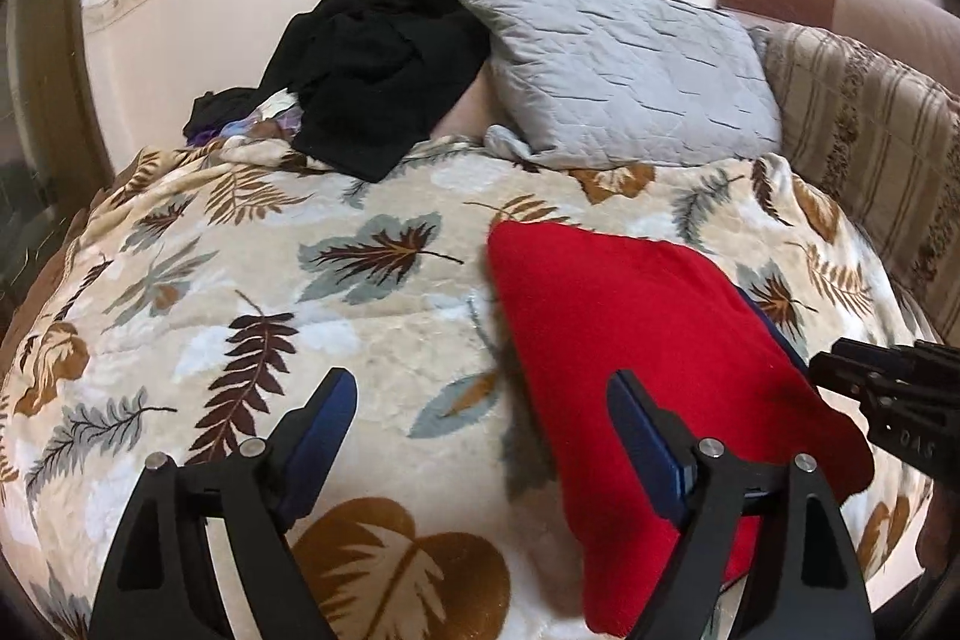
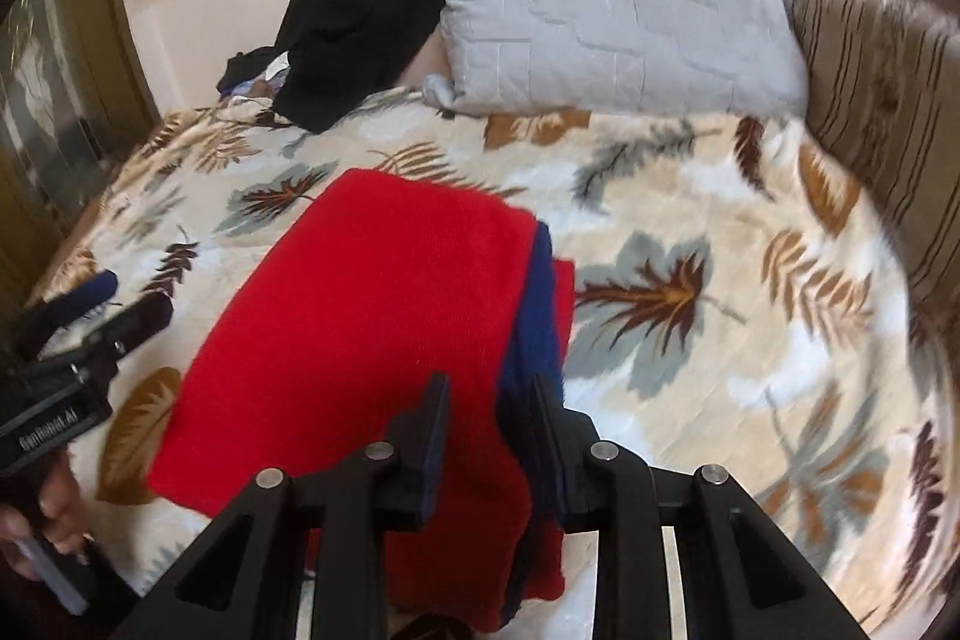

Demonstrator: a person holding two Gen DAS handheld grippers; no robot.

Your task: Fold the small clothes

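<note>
While right tool pinches folded red garment, blue-edged, left tool spread

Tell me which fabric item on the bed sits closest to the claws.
The red garment, flat on the leaf blanket right at both claws. The black clothes pile and grey pillow lie far back by the wall.

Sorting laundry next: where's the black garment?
The black garment lies heaped at the bed's far end, against the wall, left of the grey pillow.
</note>
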